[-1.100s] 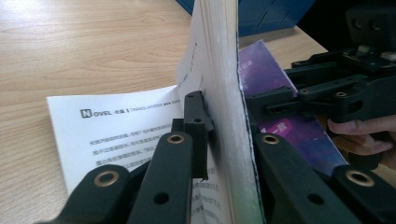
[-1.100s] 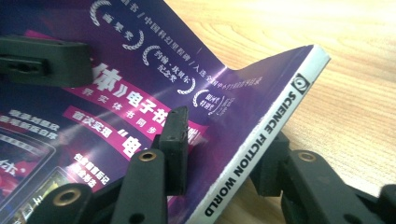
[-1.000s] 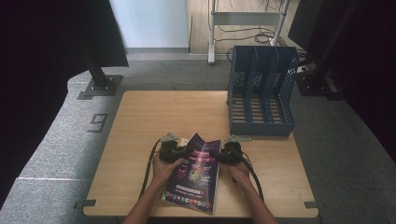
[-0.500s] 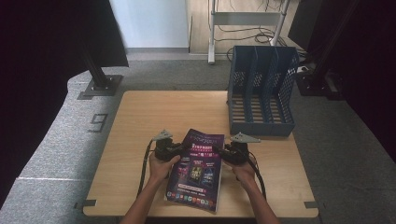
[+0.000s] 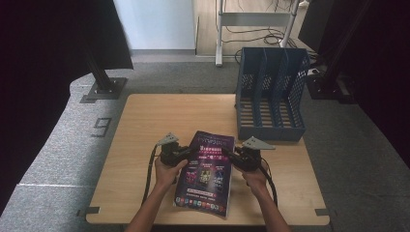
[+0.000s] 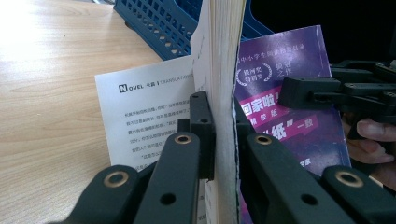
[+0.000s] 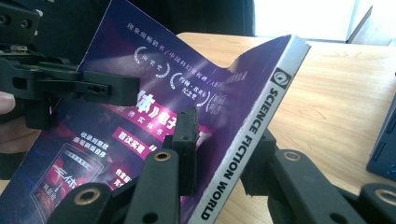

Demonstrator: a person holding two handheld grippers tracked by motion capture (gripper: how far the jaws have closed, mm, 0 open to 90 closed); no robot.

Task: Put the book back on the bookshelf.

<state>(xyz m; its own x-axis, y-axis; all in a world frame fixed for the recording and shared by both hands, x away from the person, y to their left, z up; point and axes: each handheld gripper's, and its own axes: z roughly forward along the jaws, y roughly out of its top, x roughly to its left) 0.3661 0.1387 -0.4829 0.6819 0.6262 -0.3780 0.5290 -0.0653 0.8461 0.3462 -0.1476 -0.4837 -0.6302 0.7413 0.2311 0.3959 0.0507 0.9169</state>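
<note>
A purple-covered magazine [image 5: 207, 171] hangs over the wooden table's [image 5: 159, 116] near half, held by both side edges. My left gripper [image 5: 191, 153] is shut on its open page edge [image 6: 223, 70], one pad on each side of the paper. My right gripper [image 5: 231, 157] clamps the spine side, where "SCIENCE FICTION WORLD" [image 7: 252, 126] is printed. Its jaws have just been closing, with the magazine between them. The cover [image 7: 140, 116] bows between the two grips. A white inner page [image 6: 144, 112] shows behind the left jaw.
A blue slotted file rack [image 5: 270, 96] stands at the table's far right, close behind the magazine in the left gripper view [image 6: 159, 23]. Bare wood [image 5: 145, 140] lies to the left. Grey carpet and dark stands surround the table.
The magazine has come up off the table and turned from askew to square between the hands. Both grippers have risen with it.
</note>
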